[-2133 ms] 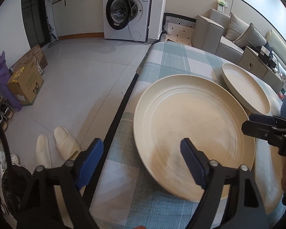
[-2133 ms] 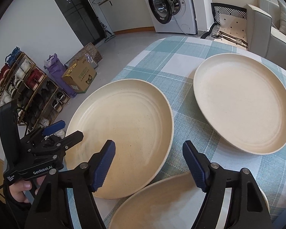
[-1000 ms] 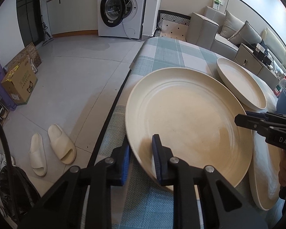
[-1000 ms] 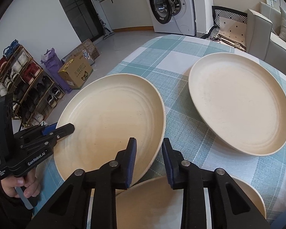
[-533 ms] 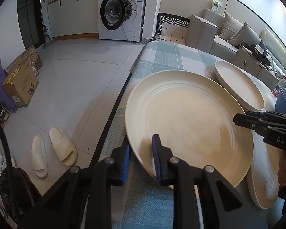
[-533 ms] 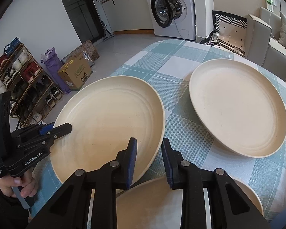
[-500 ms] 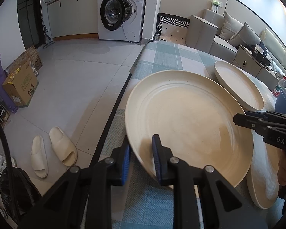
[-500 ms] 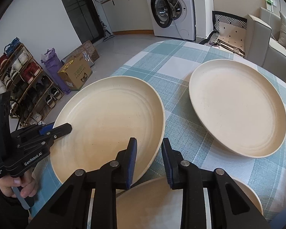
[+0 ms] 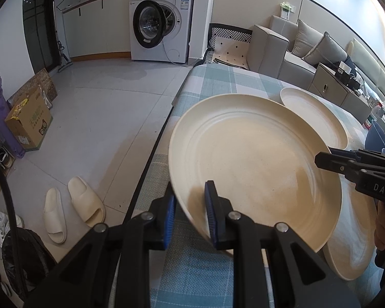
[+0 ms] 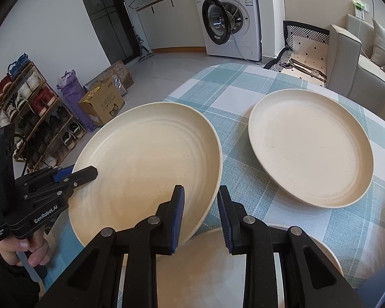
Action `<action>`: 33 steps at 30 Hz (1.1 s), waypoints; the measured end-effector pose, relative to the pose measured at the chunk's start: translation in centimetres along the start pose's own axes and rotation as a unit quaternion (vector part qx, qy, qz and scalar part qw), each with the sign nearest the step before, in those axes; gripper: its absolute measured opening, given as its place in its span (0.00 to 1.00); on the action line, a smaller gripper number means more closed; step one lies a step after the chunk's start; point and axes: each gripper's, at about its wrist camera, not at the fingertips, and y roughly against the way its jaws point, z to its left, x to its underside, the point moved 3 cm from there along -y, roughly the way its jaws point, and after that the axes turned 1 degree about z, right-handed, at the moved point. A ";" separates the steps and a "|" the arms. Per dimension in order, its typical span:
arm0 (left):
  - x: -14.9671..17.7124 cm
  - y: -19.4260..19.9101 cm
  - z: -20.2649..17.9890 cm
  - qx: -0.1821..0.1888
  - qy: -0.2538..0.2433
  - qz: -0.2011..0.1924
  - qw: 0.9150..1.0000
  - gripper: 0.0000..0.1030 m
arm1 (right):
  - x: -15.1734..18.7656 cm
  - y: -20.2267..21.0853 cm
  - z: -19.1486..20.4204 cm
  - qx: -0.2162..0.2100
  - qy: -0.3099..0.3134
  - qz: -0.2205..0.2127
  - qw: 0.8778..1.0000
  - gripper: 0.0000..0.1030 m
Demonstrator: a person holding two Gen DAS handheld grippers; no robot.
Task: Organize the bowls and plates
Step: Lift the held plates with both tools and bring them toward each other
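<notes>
Up close in the left wrist view, the left gripper [image 9: 191, 215] is clamped on the near-left rim of the cream plate [image 9: 254, 164], which overhangs the table edge [image 9: 151, 159] above open floor. From the right wrist view, the right gripper [image 10: 200, 220] pinches the same plate's [image 10: 151, 169] near-right rim; a second plate [image 10: 310, 151] lies apart, far right.

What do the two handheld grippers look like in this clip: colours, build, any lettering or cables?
Both are matte black plastic with angular, strutted fingers, round silver pivot bolts and blue ribbed pads. The left gripper shows white "GenRobot.AI" lettering on its body in the right wrist view. The right gripper carries white letters "DAS" on its side. A black cable curves along the left view's edge.
</notes>
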 end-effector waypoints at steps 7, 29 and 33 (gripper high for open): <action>-0.1 0.9 -0.3 0.003 -0.007 -0.006 1.000 0.20 | 0.4 1.6 -0.1 0.001 -0.003 -0.008 1.000 0.26; -0.2 3.0 -2.4 0.019 -0.032 -0.016 0.999 0.20 | 2.4 6.4 -0.3 0.018 -0.017 -0.029 0.999 0.26; -0.1 3.1 -3.1 0.022 -0.037 -0.014 0.999 0.20 | 3.1 7.1 -0.6 0.020 -0.023 -0.031 0.999 0.26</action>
